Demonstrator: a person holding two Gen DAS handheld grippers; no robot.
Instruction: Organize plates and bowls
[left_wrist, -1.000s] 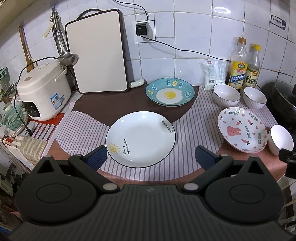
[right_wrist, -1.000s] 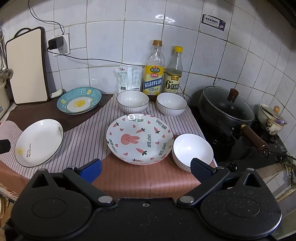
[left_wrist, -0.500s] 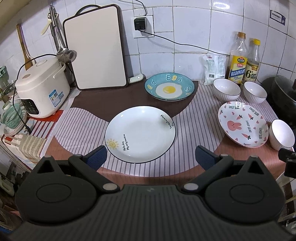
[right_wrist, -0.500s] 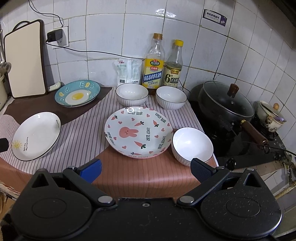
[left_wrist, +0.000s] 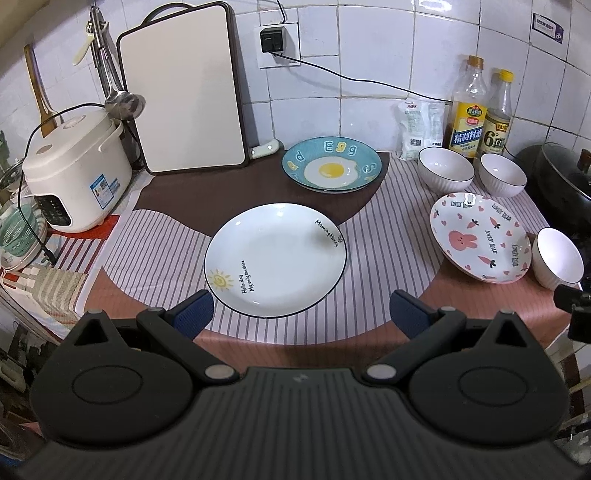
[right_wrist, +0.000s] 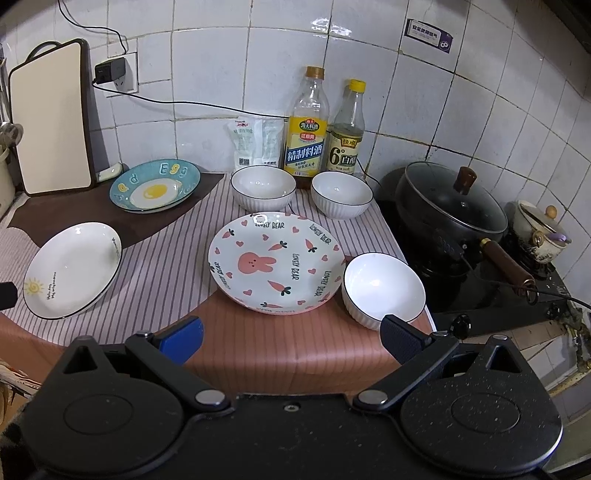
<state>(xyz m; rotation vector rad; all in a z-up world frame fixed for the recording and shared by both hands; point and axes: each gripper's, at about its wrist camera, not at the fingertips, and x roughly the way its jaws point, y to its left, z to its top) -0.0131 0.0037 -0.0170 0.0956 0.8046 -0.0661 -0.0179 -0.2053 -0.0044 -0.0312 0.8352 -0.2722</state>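
We have edged both wide-open, empty grippers, left gripper (left_wrist: 300, 308) and right gripper (right_wrist: 291, 338), toward the counter, white plate (left_wrist: 275, 260) at twelve o'clock, nothing stacked yet.

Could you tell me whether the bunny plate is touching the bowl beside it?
Cannot tell: in the right wrist view the bunny plate and bowl rims meet without a visible gap.

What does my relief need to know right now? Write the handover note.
Left gripper: jaws open, empty, before the sun plate.
Right gripper: jaws open, empty, before the rabbit plate.
Egg plate lies at the back; two bowls stand by the bottles, a third bowl beside the rabbit plate.
Done: nothing stacked.
Left: stack plates, nest bowls.
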